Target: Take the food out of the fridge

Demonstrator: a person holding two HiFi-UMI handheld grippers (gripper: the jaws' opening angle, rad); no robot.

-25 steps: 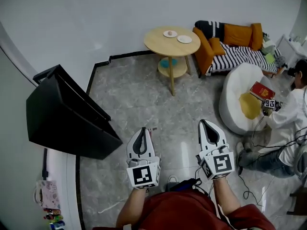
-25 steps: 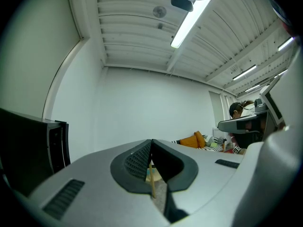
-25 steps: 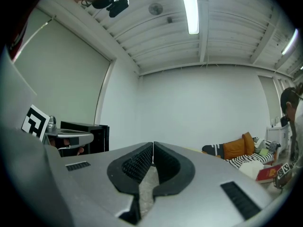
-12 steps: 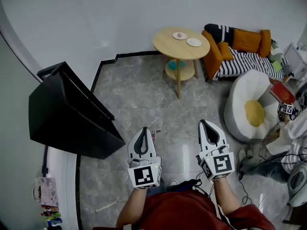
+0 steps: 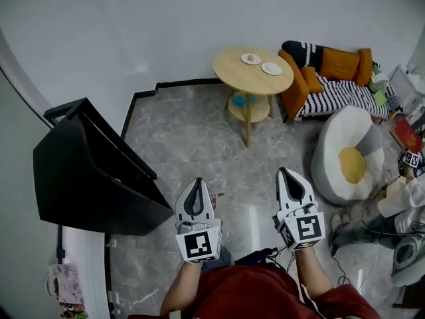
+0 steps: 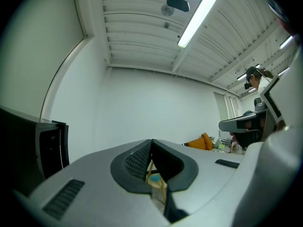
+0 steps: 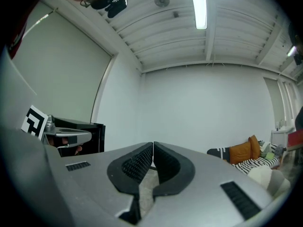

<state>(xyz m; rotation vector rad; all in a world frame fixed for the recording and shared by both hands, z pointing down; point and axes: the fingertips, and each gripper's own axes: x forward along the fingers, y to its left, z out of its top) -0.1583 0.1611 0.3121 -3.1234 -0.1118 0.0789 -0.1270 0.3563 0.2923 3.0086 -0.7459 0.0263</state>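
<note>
The black fridge (image 5: pixel 86 168) stands low at the left of the head view, against the wall; none of the food shows. It is also at the left edge of the left gripper view as the fridge (image 6: pixel 28 145), and in the right gripper view as the fridge (image 7: pixel 94 137). My left gripper (image 5: pixel 196 181) and right gripper (image 5: pixel 287 171) hang side by side over the grey stone floor, to the right of the fridge and apart from it. Both point level. The left gripper (image 6: pixel 151 142) and the right gripper (image 7: pixel 153 144) are shut with nothing between the pads.
A round wooden table (image 5: pixel 234 72) with two small plates (image 5: pixel 251 58) stands ahead by the white wall. Right of it are a striped sofa with orange cushions (image 5: pixel 335 65) and a white beanbag (image 5: pixel 345 151). A seated person (image 5: pixel 412 201) and cables lie at the right edge.
The whole view has slid: the table sits lower and further right, the fridge lower, and the seated person has slipped towards the right edge. Both grippers stay shut and side by side.
</note>
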